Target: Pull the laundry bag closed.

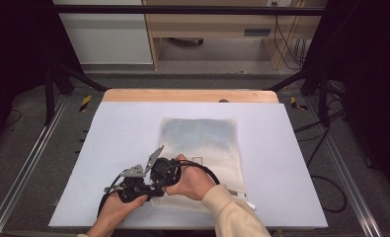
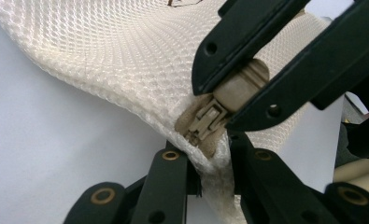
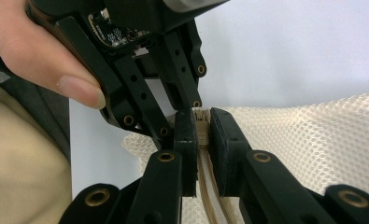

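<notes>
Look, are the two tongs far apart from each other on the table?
No, the left tongs and right tongs meet at the near corner of the cream mesh bag.

Both grippers [image 1: 150, 180] clamped, side by side

- The left gripper [image 2: 209, 156] rises from the bottom edge, and its jaws are closed on the corner of the mesh bag [image 2: 126, 60].
- Just above this corner sits the beige zipper slider [image 2: 205, 122], at the seam of the bag.
- The right gripper [image 2: 243, 91] comes in from the top right and its black jaws clamp the beige pull tab [image 2: 240, 86] of the slider.
- The bag spreads up and to the left of the slider, lifted a little off the white table [image 2: 56, 154].
</notes>
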Demonstrator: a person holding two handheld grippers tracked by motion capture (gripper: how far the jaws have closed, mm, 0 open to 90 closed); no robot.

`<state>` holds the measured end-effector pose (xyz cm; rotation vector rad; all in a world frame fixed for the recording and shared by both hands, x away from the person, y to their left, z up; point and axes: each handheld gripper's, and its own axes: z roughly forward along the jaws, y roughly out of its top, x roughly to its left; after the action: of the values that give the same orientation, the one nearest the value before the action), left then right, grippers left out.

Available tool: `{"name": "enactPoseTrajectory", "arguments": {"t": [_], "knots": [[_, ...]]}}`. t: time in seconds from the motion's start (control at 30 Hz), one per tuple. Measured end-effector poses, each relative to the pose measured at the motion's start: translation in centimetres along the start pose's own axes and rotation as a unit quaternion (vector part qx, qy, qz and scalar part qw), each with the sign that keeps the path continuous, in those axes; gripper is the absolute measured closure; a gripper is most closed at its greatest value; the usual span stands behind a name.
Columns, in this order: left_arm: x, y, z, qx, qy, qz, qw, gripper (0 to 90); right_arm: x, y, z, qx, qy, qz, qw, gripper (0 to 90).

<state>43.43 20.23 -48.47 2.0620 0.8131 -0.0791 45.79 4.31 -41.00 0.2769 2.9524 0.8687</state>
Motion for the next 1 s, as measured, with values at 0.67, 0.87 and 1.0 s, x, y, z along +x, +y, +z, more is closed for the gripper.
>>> {"name": "enactPoseTrajectory", "arguments": {"t": [0.67,0.87,1.0], "knots": [[0.1,0.1,-0.3,0.006,0.011,0.004,0.9999,84.7,0.3,-0.6,0.2,0.015,-0.02,-0.023,0.9994,82.1],[0.2,0.1,-0.4,0.002,0.017,0.003,0.9999,85.0,0.5,-0.8,0.2,0.03,-0.034,-0.024,0.9987,82.2],[0.2,0.1,-0.5,0.003,0.019,0.005,0.9998,85.1,0.1,-1.4,0.2,0.031,-0.031,-0.025,0.9987,82.2]]}}
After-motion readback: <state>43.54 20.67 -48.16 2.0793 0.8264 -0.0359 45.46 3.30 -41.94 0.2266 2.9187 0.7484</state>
